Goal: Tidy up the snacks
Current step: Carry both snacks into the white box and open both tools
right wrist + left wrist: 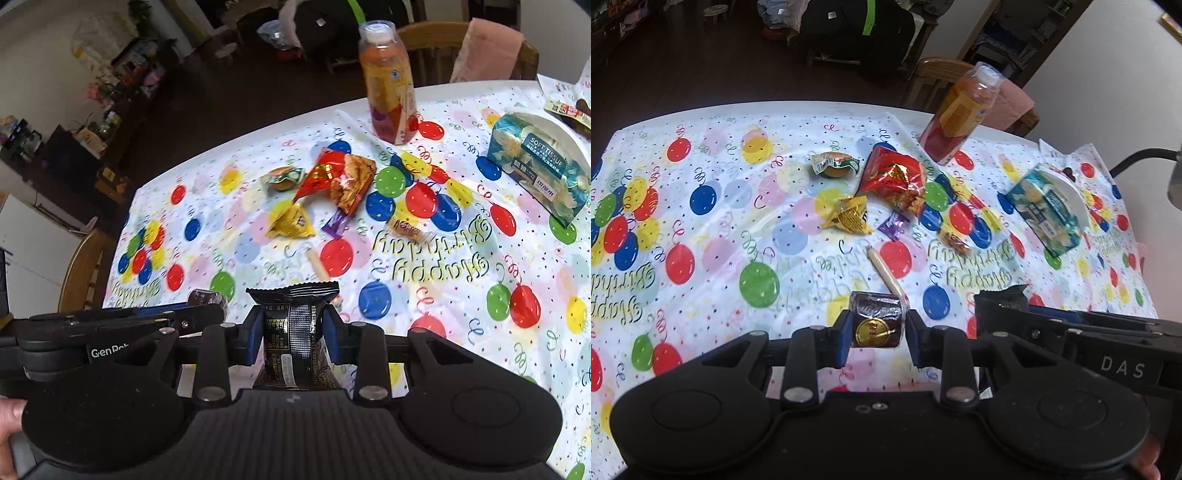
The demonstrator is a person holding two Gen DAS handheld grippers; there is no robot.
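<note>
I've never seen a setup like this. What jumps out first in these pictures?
The balloon-print birthday tablecloth covers the whole table. Up close, the left gripper pinches a brown round snack, and the right gripper holds a black snack packet. Farther back, a tall orange juice bottle stands behind a red snack bag.

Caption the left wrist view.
Left gripper clamps a brown round snack above the balloon tablecloth strewn with snacks.
</note>
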